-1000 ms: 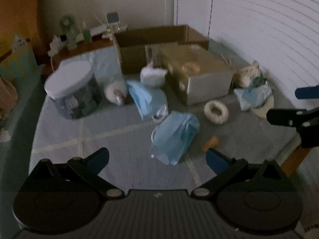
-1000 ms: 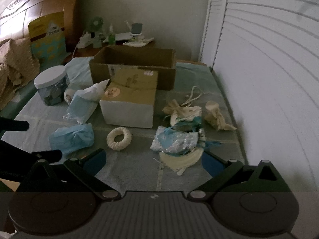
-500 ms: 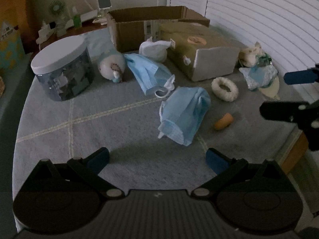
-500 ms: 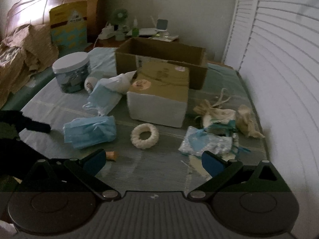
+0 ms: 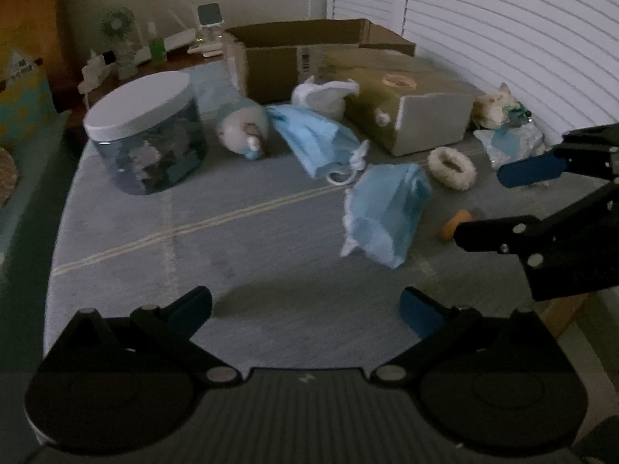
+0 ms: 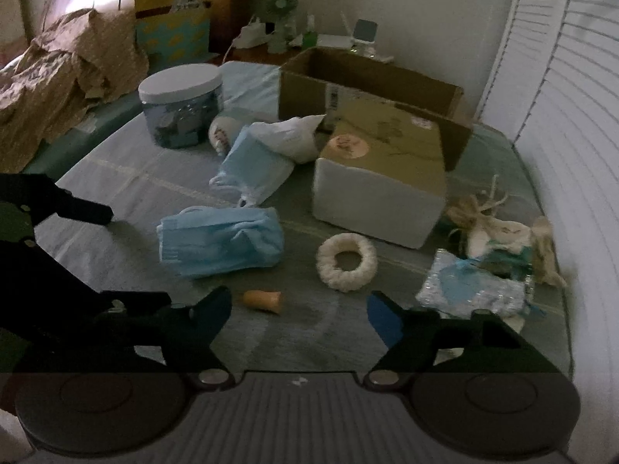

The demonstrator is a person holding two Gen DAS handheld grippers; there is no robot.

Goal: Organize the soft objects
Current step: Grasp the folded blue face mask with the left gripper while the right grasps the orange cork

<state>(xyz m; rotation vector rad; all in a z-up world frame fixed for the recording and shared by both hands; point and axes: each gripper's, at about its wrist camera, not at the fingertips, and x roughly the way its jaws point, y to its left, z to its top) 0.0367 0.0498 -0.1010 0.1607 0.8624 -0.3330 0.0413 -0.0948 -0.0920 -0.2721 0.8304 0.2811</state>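
Observation:
Soft things lie on a grey-blue cloth (image 5: 162, 263). A folded blue face mask (image 5: 383, 212) (image 6: 222, 241) lies in the middle, a second blue mask (image 5: 317, 141) (image 6: 251, 166) behind it. A white fuzzy ring (image 5: 450, 166) (image 6: 346, 261), a small orange cone (image 5: 456, 222) (image 6: 263, 299), a white pouch (image 5: 325, 94) (image 6: 290, 137) and a shiny blue packet (image 6: 472, 290) lie around. My left gripper (image 5: 305, 309) is open and empty in front of the near mask. My right gripper (image 6: 300, 309) is open and empty, just short of the cone.
An open cardboard box (image 5: 309, 58) (image 6: 371, 85) stands at the back, a closed tan box (image 5: 406, 112) (image 6: 383, 178) in front of it. A lidded jar (image 5: 149, 135) (image 6: 182, 106) and a round plush (image 5: 243, 127) stand left. Cream plush items (image 6: 499, 228) lie by the slatted wall.
Both grippers have moved forward and lower over the cloth, so the masks, ring and cone look nearer. The right gripper reaches further into the left wrist view. Both stay open.

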